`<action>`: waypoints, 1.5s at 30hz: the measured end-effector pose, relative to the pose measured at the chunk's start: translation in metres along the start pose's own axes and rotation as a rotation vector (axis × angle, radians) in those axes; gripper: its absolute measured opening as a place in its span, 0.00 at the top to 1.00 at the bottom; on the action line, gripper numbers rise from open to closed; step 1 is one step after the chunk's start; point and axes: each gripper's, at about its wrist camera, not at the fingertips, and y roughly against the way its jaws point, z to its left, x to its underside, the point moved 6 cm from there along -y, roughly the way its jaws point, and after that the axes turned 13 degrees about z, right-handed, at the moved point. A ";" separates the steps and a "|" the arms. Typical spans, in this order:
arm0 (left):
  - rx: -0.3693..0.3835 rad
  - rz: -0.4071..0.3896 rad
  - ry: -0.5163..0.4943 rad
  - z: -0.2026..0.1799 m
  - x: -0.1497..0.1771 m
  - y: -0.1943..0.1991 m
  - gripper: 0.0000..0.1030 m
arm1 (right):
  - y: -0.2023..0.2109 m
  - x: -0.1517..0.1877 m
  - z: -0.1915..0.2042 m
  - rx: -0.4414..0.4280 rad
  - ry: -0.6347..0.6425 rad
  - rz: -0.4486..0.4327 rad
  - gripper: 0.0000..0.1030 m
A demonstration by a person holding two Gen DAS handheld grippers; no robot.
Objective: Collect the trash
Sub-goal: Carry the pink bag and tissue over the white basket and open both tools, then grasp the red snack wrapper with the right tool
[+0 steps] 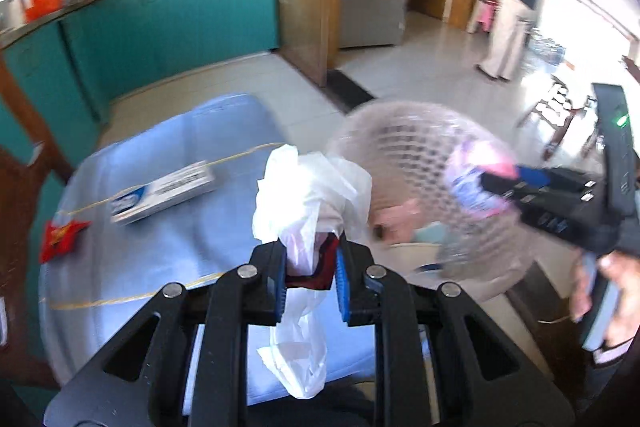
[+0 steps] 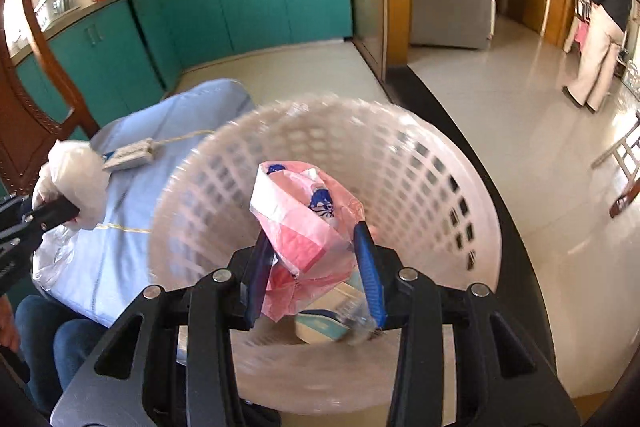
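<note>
My left gripper is shut on a crumpled white plastic bag, with something dark red caught between the pads; the bag hangs above the blue-covered table. My right gripper is shut on a pink and white plastic bag with blue print, held over the mouth of a white mesh waste basket. The left wrist view shows the basket to the right, blurred, with the right gripper at its rim. A white and blue toothpaste box and a red wrapper lie on the table.
Some trash lies in the basket's bottom. A wooden chair stands at the table's left. Teal kitchen cabinets run behind. A person stands on the tiled floor at the far right. A hand grips the right tool.
</note>
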 end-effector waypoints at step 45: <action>-0.232 0.093 0.306 0.185 0.160 0.046 0.08 | -0.170 -0.099 0.465 -0.360 0.427 0.237 0.43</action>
